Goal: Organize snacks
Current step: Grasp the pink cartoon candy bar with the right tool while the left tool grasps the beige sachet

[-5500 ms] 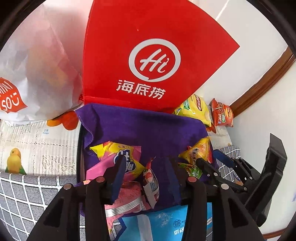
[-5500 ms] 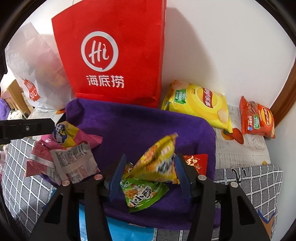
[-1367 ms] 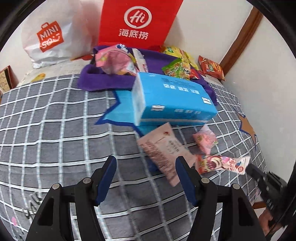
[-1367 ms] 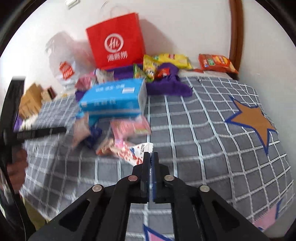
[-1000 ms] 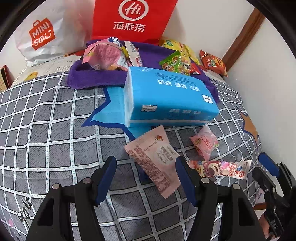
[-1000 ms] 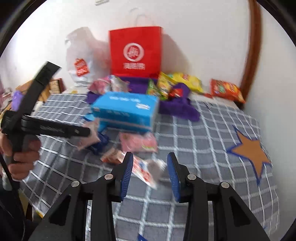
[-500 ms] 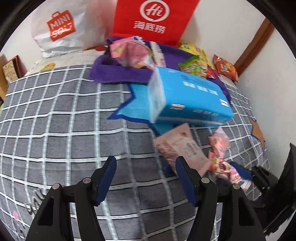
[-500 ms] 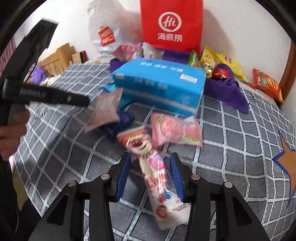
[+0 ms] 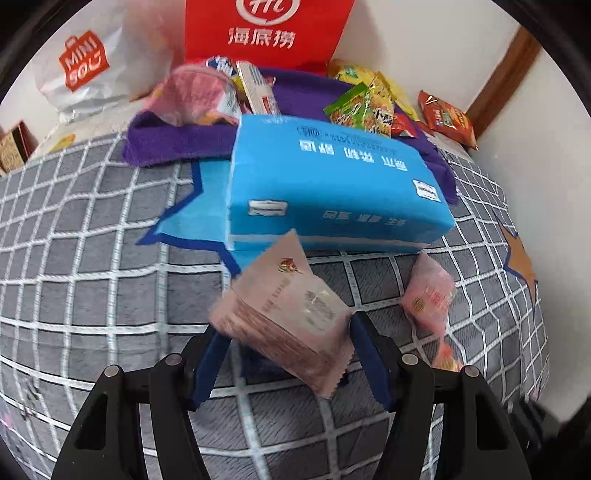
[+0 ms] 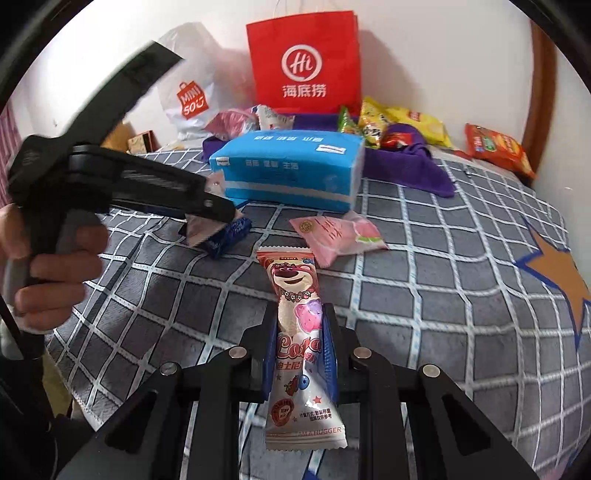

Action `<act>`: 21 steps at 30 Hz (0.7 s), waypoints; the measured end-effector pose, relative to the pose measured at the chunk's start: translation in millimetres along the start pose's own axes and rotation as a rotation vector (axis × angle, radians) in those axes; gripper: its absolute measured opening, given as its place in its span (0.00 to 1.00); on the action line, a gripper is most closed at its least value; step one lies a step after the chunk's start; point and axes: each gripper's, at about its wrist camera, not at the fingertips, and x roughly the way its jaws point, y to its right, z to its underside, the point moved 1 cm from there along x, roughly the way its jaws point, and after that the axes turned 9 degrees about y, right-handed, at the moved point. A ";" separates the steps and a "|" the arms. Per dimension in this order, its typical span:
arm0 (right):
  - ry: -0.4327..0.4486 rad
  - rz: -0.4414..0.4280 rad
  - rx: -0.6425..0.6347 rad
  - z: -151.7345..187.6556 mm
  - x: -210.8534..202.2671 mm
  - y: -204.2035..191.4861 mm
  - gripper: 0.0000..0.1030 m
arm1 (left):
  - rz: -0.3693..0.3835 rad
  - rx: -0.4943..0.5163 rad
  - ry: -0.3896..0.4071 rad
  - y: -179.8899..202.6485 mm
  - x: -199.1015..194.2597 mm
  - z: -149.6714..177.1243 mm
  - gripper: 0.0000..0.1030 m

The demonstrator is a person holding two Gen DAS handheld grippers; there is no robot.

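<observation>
A long white and pink bear-print snack packet (image 10: pixel 291 277) lies on the grey checked blanket (image 10: pixel 424 295). My right gripper (image 10: pixel 301 314) has its jaws closing on it, the blue pads pinching both long edges. A pale pink flat packet (image 9: pixel 284 295) sits between the fingers of my left gripper (image 9: pixel 286 332), which is open and straddles it without squeezing. It rests partly on a dark blue packet (image 10: pixel 229 232). A small pink packet (image 10: pixel 340 232) lies just beyond the bear packet. A hand (image 10: pixel 48 273) holds the left gripper's handle.
A big blue tissue pack (image 9: pixel 332 184) lies behind the loose packets. Beyond it a purple cloth (image 9: pixel 166 136) holds several snacks. A red paper bag (image 9: pixel 266 29) and a white bag (image 9: pixel 85 62) lean on the wall. Yellow (image 10: pixel 421 122) and orange (image 10: pixel 498 147) bags lie at the back right.
My right gripper came down over the bear packet and its jaws narrowed onto it. My left gripper moved in over the pale pink packet, which now sits between its fingers.
</observation>
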 end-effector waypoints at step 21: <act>0.024 0.149 0.095 11.1 -9.6 26.2 0.21 | 0.096 -0.095 0.037 -75.3 -42.4 38.4 0.17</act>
